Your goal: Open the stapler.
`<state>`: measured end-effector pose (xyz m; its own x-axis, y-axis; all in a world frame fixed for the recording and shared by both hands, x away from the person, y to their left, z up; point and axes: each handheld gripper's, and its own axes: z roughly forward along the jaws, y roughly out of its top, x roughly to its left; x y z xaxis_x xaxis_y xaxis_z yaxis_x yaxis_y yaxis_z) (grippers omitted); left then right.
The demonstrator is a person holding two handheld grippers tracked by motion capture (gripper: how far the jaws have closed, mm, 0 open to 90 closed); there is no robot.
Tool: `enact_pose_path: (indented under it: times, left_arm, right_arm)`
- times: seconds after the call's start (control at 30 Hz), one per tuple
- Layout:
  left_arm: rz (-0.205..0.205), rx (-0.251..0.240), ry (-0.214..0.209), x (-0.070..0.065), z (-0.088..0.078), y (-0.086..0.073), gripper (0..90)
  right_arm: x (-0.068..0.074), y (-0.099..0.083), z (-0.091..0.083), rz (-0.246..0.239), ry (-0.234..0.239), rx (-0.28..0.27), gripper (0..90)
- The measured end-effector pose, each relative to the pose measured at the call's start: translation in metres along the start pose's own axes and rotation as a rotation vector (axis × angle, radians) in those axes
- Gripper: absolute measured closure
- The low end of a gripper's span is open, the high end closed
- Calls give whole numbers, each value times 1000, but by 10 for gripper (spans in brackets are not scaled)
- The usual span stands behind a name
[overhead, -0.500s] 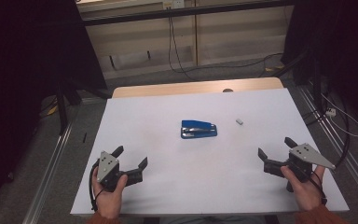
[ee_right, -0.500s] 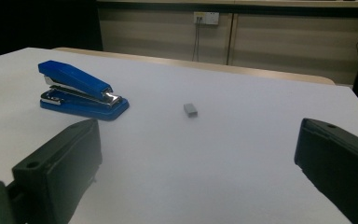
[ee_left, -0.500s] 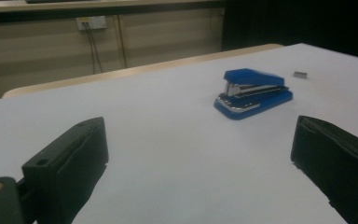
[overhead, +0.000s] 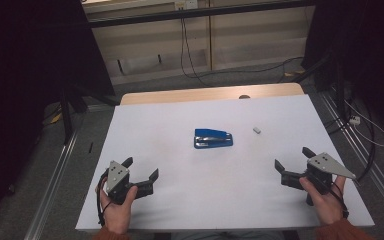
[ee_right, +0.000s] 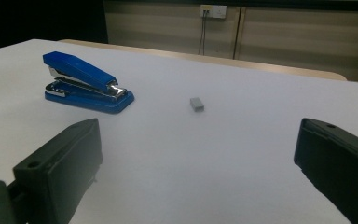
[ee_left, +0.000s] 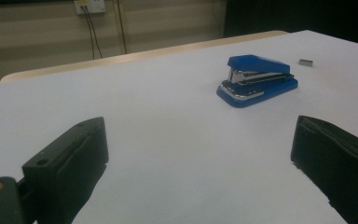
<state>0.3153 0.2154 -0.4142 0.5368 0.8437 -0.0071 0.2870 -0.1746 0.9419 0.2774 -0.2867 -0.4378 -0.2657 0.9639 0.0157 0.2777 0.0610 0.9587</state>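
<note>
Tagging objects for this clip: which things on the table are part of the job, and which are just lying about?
In the job:
- blue stapler, mid-table, untouched
- small grey block of staples, to its right, apart from it
- left tool, open, empty
- right tool, open, empty

Lying about:
- white table cover
- cables on the floor beyond the table

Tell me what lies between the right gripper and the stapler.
Nothing: bare white table runs from the right gripper to the stapler in the high view; the grey block sits off that line.
</note>
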Motion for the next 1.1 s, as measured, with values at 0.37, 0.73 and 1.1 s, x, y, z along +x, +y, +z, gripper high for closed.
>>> enact_pose_path:
  times: [0.37, 0.73, 1.1]
  left_arm:
    - [6, 25, -24, -2, 8, 2, 36]
    - [42, 56, -74, -8, 20, 4, 49]
    - [52, 74, -111, -11, 31, 6, 63]
  right_arm:
    - [9, 1, 2, -25, 43, -8, 13]
    - [16, 0, 3, -19, 93, 0, 12]
    - [24, 2, 14, -18, 108, 6, 19]
